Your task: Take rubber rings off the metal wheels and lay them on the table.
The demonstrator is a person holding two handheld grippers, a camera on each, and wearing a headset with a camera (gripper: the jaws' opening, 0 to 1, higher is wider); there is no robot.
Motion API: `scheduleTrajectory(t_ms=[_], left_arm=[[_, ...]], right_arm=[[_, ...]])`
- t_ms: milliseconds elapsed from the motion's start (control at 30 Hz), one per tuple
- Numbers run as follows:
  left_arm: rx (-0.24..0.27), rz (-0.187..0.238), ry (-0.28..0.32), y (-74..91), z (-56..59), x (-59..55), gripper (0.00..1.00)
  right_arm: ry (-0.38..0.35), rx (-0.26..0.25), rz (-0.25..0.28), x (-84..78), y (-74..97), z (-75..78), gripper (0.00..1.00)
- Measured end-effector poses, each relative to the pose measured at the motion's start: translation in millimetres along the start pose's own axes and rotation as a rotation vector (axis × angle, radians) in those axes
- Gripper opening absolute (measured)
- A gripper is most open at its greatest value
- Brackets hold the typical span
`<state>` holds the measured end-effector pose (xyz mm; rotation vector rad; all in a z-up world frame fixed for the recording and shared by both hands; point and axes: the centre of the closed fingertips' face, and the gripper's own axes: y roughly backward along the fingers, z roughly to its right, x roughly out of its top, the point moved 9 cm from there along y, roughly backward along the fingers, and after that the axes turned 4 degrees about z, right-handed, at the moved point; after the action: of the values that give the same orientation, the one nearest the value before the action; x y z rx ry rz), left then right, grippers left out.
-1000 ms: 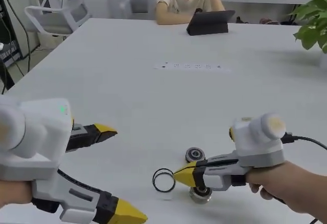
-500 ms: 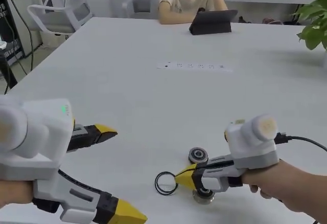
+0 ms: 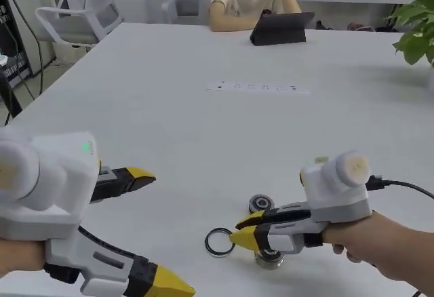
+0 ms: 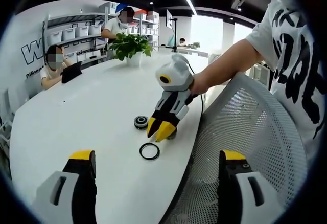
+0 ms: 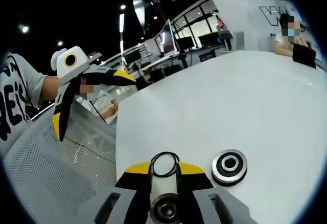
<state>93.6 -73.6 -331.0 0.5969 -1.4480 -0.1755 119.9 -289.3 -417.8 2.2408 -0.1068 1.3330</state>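
A loose black rubber ring (image 3: 209,242) (image 4: 141,151) (image 5: 165,153) lies flat on the white table (image 3: 203,127), just past the tips of my right gripper (image 3: 239,230) (image 4: 158,132) (image 5: 164,169). That gripper is slightly open and holds nothing. Under its jaws rests a bare metal wheel (image 3: 269,258) (image 5: 166,209). A second wheel (image 3: 260,204) (image 4: 140,122) (image 5: 229,166), with a black ring still around it, sits a little farther back. My left gripper (image 3: 159,229) (image 4: 157,155) hangs wide open and empty over the near left edge of the table.
At the far end of the table a person sits behind a dark tablet (image 3: 279,29). A white power strip (image 3: 258,87) lies mid-table. A green plant (image 3: 415,29) stands at the right edge. A mesh chair back (image 4: 245,147) is close by the table's near edge.
The right gripper's jaws have parted and let go of the rubber ring, which now lies flat on the table. The gripper has drawn back slightly. The left gripper has stayed put.
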Motion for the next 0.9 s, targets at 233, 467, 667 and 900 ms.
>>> scheduleTrajectory(t_ms=[233,467,667,900], left_arm=[[-0.017,-0.004,-0.008,-5.5,1.1,3.1,0.99],[-0.029,-0.003,-0.019,-12.6,-1.1,8.6,0.98],[-0.041,-0.004,-0.029,-20.7,-5.2,12.1,0.96],[-0.050,0.003,-0.049,-30.7,-9.0,20.1,0.94]], right_arm=[[0.003,-0.006,0.061,6.4,10.9,-2.8,0.24],[0.020,-0.015,0.112,15.1,23.9,-4.5,0.28],[0.028,-0.039,0.136,17.8,35.3,-1.0,0.29],[0.032,-0.075,0.158,19.0,48.3,5.8,0.30]])
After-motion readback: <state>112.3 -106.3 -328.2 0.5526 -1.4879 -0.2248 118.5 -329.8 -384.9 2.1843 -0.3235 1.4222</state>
